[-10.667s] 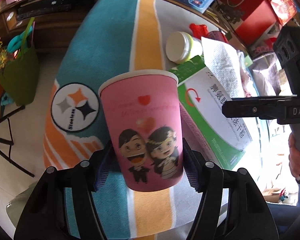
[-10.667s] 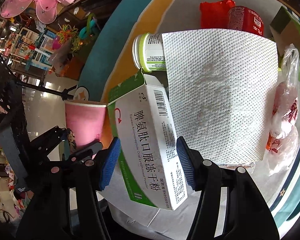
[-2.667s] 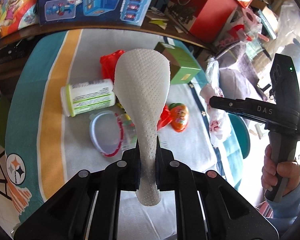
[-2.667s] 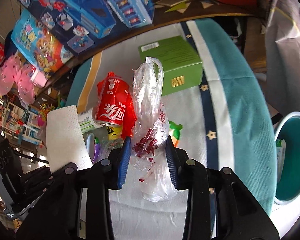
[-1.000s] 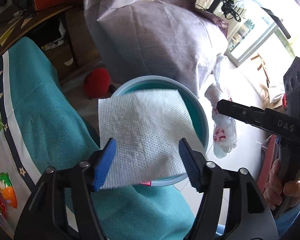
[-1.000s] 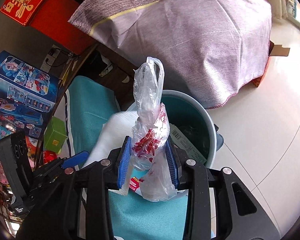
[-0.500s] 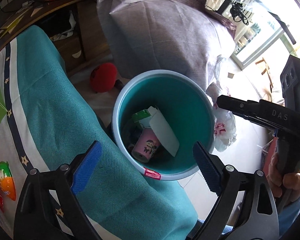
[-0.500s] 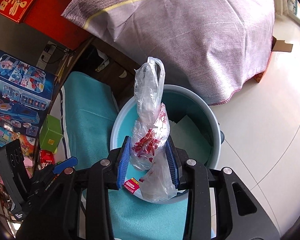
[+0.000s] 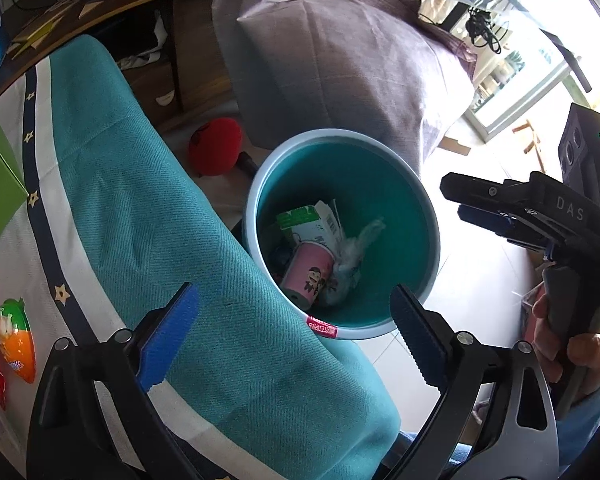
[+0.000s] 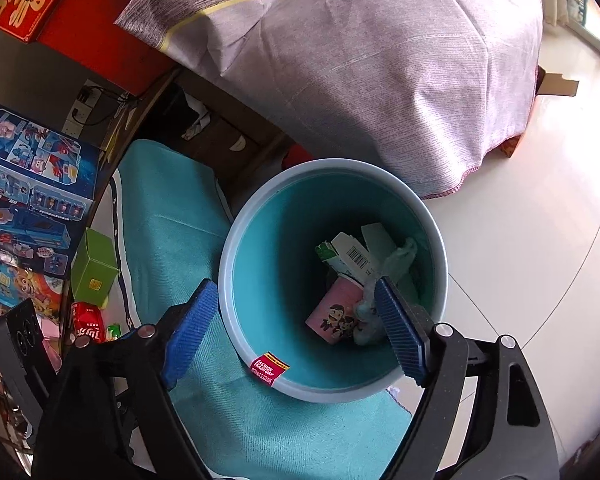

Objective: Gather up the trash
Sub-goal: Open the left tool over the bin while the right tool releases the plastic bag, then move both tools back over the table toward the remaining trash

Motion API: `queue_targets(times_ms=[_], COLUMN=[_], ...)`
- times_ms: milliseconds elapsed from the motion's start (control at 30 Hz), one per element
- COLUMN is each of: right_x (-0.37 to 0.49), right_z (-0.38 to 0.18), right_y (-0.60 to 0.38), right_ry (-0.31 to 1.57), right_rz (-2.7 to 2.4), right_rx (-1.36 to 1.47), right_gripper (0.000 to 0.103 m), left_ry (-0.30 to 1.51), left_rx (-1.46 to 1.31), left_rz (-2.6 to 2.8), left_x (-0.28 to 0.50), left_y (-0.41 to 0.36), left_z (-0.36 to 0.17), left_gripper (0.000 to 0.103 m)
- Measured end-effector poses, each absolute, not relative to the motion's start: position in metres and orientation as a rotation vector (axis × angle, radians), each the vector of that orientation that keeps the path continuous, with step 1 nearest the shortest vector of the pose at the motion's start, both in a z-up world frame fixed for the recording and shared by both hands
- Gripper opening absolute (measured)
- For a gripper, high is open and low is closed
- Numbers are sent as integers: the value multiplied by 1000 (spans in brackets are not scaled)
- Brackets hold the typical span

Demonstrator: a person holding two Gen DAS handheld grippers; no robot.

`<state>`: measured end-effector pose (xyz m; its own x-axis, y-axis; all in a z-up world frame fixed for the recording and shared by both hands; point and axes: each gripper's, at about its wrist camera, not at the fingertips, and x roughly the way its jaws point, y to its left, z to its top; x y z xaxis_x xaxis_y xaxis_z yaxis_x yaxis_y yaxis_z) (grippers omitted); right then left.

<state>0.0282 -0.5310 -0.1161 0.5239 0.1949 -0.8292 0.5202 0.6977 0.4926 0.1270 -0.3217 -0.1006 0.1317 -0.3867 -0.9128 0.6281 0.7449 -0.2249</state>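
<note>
Left wrist view: the left hand-held gripper (image 9: 292,340) hangs with its jaws spread wide and empty above the teal bin (image 9: 428,216), which stands on the floor beside the cloth-covered tabletop (image 9: 140,216). In the bin lie a pink cup (image 9: 308,276), a green-and-white box (image 9: 304,220) and a plastic bag (image 9: 352,252).

Right wrist view: the right hand-held gripper (image 10: 296,328) is likewise wide apart, holding nothing, over the bin (image 10: 236,252), cup (image 10: 336,312) inside.

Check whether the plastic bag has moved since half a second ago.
Yes. It left the right claw, now open, and dropped into the teal bin, beside the pink cup.
</note>
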Motion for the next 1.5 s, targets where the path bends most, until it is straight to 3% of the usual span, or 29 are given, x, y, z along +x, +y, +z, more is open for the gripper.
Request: queue_targets(times_ms=[667,1500], right_x=[54,111], right_z=[-92,-77], right_y=[-436,-229], right_ry=[1084,1244], right_rz=[-120,132], right_rx=[706,453], right_gripper=[79,79], left_ry=[1191,1114], left_rx=[91,-182], left_rz=[-644,-333], left_x=[125,113], left_y=[-216,35], left_z=[-76,-68], left_gripper=[97,98])
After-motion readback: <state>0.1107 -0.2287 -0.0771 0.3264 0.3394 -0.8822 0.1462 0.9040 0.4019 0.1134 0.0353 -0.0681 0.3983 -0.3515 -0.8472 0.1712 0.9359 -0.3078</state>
